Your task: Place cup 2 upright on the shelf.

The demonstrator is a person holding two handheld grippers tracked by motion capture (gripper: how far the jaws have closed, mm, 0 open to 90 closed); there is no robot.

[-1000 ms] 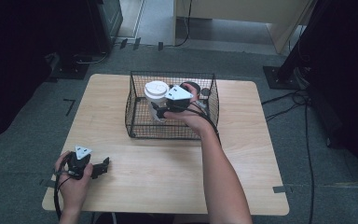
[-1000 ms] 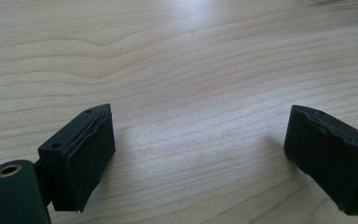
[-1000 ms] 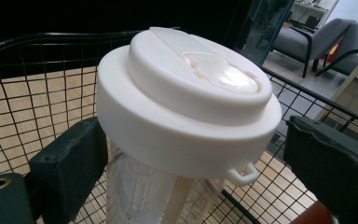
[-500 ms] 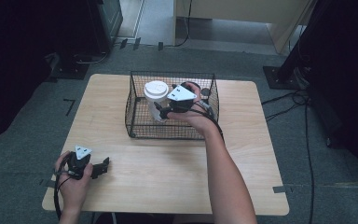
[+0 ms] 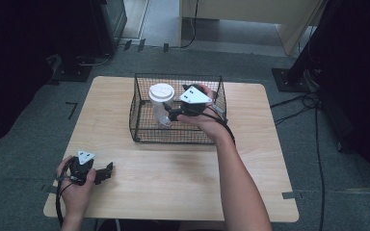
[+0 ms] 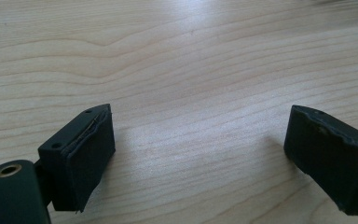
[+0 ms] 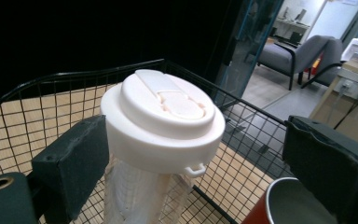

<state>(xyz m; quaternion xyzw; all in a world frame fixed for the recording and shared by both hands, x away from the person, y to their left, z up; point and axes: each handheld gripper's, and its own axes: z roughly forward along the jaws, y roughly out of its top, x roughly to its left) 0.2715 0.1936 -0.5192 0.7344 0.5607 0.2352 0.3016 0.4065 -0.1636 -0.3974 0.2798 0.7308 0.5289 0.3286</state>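
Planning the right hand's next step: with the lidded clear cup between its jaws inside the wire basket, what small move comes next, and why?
Probably lift straight up. The right hand-held gripper has the cup between its jaws below the white lid, and the cup's base looks below the wire basket rim; whether both pads press is unclear. A red cup sits beside it, so moving sideways risks a knock.

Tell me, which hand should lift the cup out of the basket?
The right hand-held gripper: it is in the basket with its jaws around the cup. The left hand-held gripper rests far off on the table.
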